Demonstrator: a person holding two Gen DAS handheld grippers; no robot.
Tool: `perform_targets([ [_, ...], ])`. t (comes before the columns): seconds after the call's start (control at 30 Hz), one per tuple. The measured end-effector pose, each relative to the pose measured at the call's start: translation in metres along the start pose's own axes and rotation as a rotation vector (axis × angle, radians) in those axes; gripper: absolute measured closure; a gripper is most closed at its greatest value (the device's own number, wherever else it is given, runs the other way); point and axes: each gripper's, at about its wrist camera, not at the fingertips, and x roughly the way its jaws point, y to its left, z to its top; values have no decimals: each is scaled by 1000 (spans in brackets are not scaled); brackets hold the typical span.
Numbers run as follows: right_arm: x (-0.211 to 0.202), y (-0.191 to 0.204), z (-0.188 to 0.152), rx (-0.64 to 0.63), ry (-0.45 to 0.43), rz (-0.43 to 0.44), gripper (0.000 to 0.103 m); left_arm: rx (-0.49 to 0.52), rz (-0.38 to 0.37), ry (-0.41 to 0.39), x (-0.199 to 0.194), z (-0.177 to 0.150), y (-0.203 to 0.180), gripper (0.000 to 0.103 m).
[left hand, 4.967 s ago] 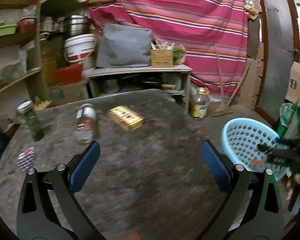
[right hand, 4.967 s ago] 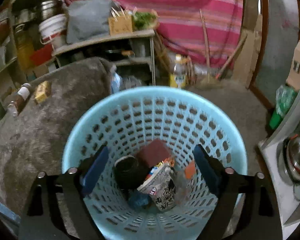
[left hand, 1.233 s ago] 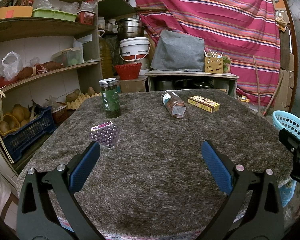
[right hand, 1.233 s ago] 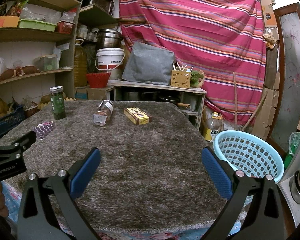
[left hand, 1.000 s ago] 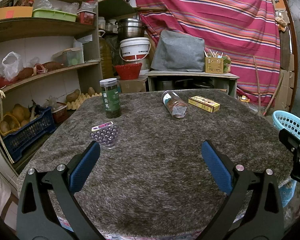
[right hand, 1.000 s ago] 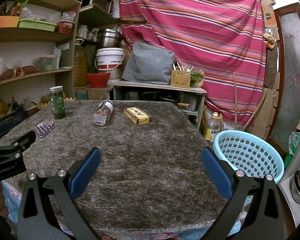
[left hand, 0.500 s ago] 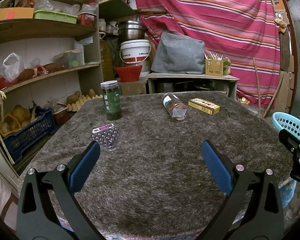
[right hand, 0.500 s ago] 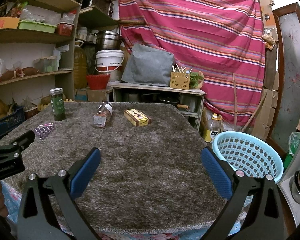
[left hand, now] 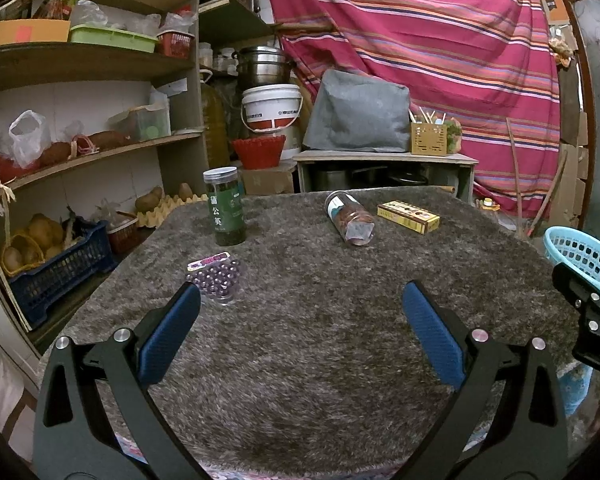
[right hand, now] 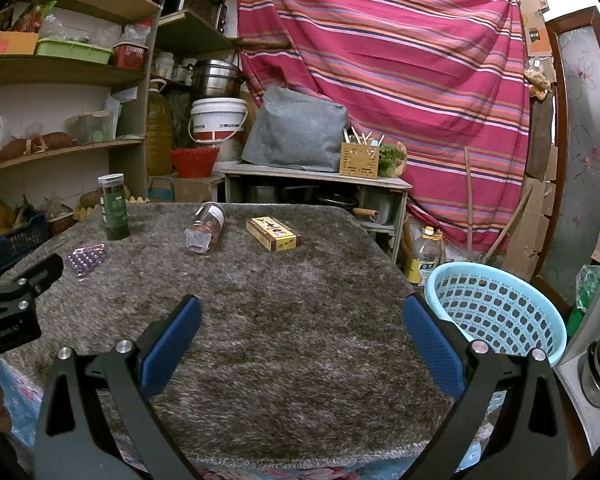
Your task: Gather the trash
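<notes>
Left hand-held gripper (left hand: 300, 328) spread wide above near edge of shaggy grey table (left hand: 320, 352), pinching nothing; right hand-held gripper (right hand: 300, 332) likewise spread and empty. On table: upright green-labelled jar (left hand: 225, 212) at far left, purple bead pack (left hand: 216, 278) lying just in front of it, clear plastic jar (left hand: 350, 223) tipped on its side near middle, yellow carton (left hand: 408, 216) flat just to its right, apart from it. Light-blue perforated basket (right hand: 496, 308) on floor beside table's right edge
</notes>
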Motion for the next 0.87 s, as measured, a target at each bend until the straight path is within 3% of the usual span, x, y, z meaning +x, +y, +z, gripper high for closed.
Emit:
perform_targets([
  [0.87, 1, -3, 1, 0, 3, -1, 4, -20, -3, 2, -1, 1, -2, 5],
])
